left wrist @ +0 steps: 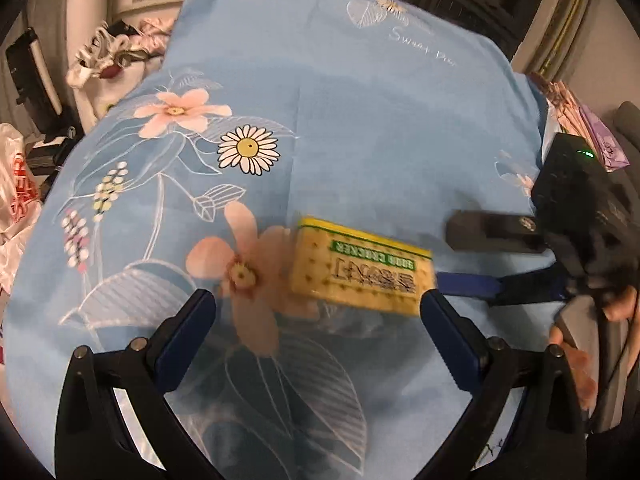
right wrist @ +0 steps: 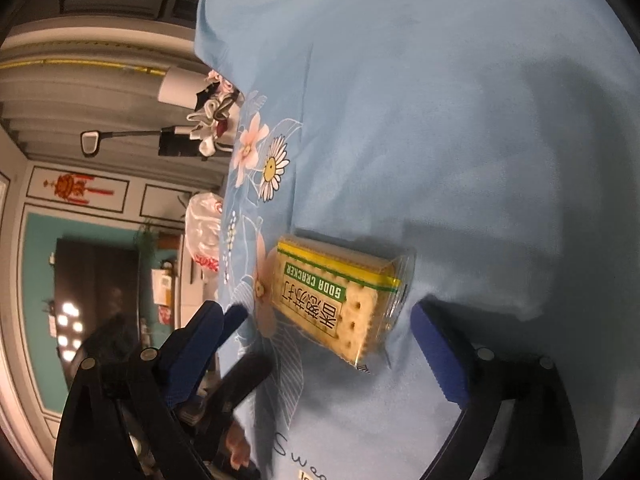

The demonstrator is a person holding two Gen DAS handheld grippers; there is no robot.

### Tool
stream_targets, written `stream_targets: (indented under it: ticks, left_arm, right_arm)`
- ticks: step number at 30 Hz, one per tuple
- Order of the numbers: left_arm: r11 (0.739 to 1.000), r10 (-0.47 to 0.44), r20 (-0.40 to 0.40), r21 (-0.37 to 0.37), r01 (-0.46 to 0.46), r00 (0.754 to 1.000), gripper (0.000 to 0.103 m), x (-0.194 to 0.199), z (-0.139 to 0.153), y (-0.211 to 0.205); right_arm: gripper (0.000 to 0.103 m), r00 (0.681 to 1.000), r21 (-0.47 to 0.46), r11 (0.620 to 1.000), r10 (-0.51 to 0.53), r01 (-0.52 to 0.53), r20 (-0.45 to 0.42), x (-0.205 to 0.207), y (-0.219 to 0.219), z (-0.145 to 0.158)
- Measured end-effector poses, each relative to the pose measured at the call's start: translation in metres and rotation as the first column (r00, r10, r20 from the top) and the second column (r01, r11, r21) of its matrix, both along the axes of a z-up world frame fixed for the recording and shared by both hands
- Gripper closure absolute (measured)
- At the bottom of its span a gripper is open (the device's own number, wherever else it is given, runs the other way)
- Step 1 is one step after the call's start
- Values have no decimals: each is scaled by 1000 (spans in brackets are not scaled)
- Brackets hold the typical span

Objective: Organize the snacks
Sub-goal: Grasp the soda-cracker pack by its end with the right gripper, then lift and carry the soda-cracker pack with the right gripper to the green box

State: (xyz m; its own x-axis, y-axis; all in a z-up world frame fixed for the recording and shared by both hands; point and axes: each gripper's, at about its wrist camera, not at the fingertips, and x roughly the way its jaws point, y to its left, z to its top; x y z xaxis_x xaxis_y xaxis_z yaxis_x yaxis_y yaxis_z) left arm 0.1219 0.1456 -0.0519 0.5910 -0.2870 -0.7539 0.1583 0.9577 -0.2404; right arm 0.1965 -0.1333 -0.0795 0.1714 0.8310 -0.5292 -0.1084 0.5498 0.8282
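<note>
A yellow and green soda cracker pack (left wrist: 360, 266) lies on the blue floral cloth (left wrist: 360, 100). My left gripper (left wrist: 318, 310) is open and empty, with the pack just beyond its fingertips, toward the right finger. The right gripper (left wrist: 476, 258) shows at the right of the left wrist view, its fingers pointing at the pack. In the right wrist view the pack (right wrist: 332, 300) lies between and just ahead of my open right gripper (right wrist: 320, 320). The left gripper's fingers (right wrist: 236, 316) show at lower left.
The cloth (right wrist: 460, 120) covers a table. Past its left edge are a white and red plastic bag (left wrist: 16, 208) and a heap of black and white items (left wrist: 108, 52). Pink and purple packets (left wrist: 580, 120) lie at the right edge.
</note>
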Motion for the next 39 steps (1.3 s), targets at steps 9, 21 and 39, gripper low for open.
stream_targets:
  ticks: [9,21,39]
  left_arm:
    - [987,-161,-34,-24,160,986,1,27,-17,-13]
    - [929,-276,-50,-270,253,960,3,48,-20,0]
    - [949,-284,-52,-158,273,957,31,31,-14,5]
  right_arm:
    - [8,999,-22,1000,18,-17,48,0,3,1]
    - [19,994,-33,999,30,-27,101,-1,7,1]
    - [67,999,19,1000,15,-16,36,6,-6,-15]
